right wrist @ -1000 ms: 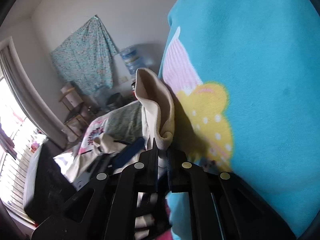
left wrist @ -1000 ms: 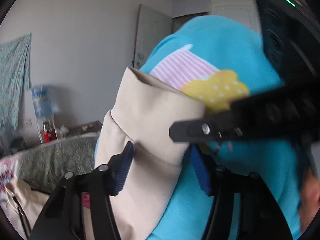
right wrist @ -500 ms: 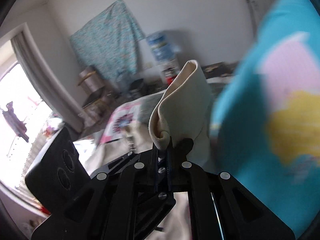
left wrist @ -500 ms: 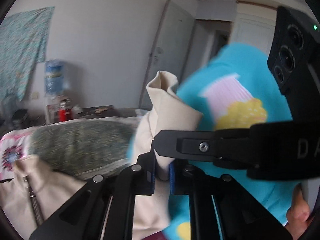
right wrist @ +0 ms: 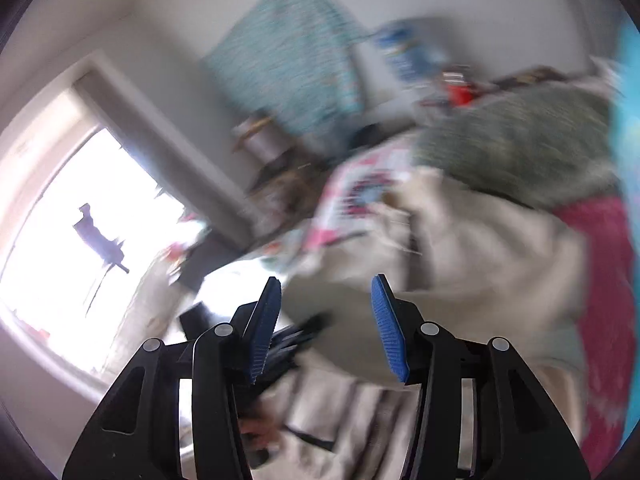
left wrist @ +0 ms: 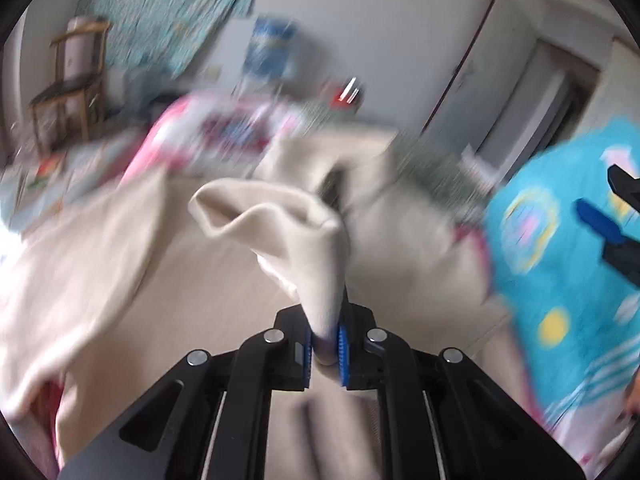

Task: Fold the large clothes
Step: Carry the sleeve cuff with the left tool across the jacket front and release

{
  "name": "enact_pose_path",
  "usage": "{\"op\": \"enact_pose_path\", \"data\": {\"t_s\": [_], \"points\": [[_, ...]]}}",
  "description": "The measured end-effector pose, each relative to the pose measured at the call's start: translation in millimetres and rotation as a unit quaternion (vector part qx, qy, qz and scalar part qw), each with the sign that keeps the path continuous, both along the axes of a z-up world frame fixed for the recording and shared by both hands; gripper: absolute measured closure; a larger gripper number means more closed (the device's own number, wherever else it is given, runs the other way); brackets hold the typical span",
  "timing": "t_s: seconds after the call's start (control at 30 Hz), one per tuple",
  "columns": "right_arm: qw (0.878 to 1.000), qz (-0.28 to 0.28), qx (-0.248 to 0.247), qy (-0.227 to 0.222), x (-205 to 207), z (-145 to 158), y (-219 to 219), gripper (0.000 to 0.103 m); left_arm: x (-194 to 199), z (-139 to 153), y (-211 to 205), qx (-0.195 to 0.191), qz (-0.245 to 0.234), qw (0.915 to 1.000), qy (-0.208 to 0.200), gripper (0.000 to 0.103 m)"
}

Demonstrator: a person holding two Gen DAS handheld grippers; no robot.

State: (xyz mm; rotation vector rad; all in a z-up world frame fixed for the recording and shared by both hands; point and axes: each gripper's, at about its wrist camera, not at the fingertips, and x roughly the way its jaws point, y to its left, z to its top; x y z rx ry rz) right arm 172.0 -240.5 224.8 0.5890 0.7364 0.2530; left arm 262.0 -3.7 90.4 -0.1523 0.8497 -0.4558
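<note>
A bright window (right wrist: 72,216) floods a pale-walled bedroom, where a patterned teal cloth (left wrist: 168,8) hangs on the wall above a wooden chair (left wrist: 68,84), beside a blue water bottle (left wrist: 272,50) and a white door (left wrist: 540,108).

Garment (left wrist: 120,248) on the bed (left wrist: 224,128), chair (left wrist: 68,88) behind at left

The right gripper (right wrist: 328,326) has its jaws opening, nothing pinched between the blue pads (right wrist: 388,328). Beyond them, a cream garment (right wrist: 472,264) lies blurred, apparently on the bed (right wrist: 516,140).
</note>
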Motion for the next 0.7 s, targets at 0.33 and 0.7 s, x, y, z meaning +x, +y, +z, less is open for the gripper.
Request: {"op": "enact_pose_path", "data": {"t_s": [0.33, 0.7], "points": [[0.98, -0.106, -0.11, 0.124, -34.8, -133.3, -65.6, 0.055, -18.3, -43.9, 67.0, -0.09, 0.002, 0.9922, 0.087, 0.045], [0.97, -0.051, -0.209, 0.109, -49.8, -166.0, -44.5, 0.048, 33.7, -51.4, 73.0, -0.108, 0.077, 0.9827, 0.129, 0.094]]}}
